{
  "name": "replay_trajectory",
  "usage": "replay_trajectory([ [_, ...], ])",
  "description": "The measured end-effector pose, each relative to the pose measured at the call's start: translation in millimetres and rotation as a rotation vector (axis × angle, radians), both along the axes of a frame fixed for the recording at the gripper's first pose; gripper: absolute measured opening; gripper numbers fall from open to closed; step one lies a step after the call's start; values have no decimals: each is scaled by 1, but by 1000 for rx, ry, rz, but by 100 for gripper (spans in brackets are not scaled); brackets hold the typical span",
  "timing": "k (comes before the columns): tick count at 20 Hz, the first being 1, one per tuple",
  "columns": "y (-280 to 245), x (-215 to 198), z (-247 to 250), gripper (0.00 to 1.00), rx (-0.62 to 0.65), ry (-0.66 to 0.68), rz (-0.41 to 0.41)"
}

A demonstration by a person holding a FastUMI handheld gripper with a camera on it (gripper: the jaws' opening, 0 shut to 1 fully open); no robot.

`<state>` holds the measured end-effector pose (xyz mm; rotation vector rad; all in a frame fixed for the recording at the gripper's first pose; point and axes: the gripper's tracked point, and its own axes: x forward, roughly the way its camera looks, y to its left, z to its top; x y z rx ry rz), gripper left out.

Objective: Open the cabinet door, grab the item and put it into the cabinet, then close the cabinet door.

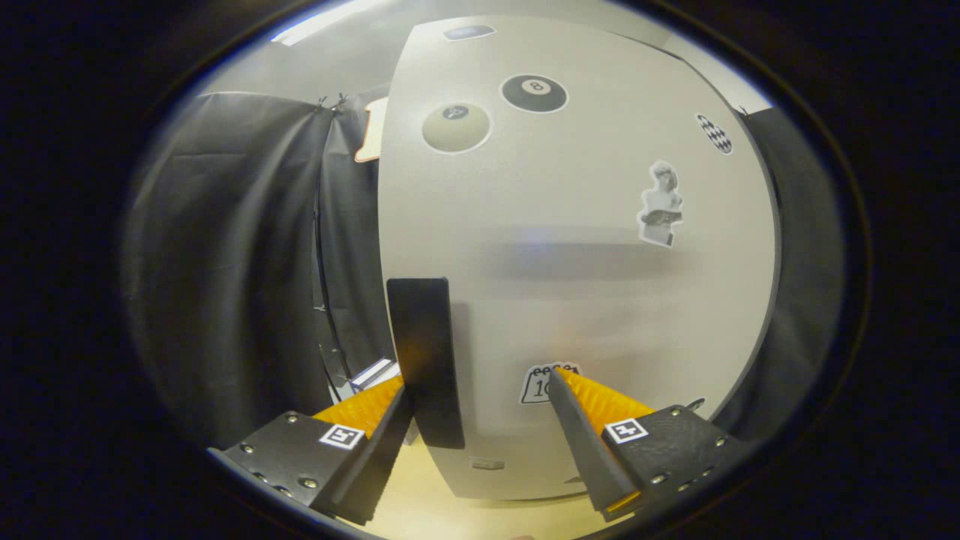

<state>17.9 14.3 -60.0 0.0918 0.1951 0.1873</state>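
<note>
A pale cabinet door (577, 300), dotted with stickers, is seen shut, close ahead. The gripper (480, 386) is held open, empty, its 2 fingers straddling the dark handle (427, 360). The item's whereabouts cannot be told; this fits opening or a finished closing.

The gripper (480, 377) has two wedge-shaped fingers (367, 409) that taper toward the cabinet door (585, 300), their upper faces finely ridged. Farther from the door, each widens into a flat, angular block (289, 454) studded with round-headed screws (308, 482) (several along the edges). Each block carries a small white square marker (341, 436) with a black pattern. The fingers stand apart, gripping nothing.
</note>
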Motion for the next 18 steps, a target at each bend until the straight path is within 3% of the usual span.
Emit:
replay_trajectory([
  [18,1,7,0,100,-4,-32,-23],
])
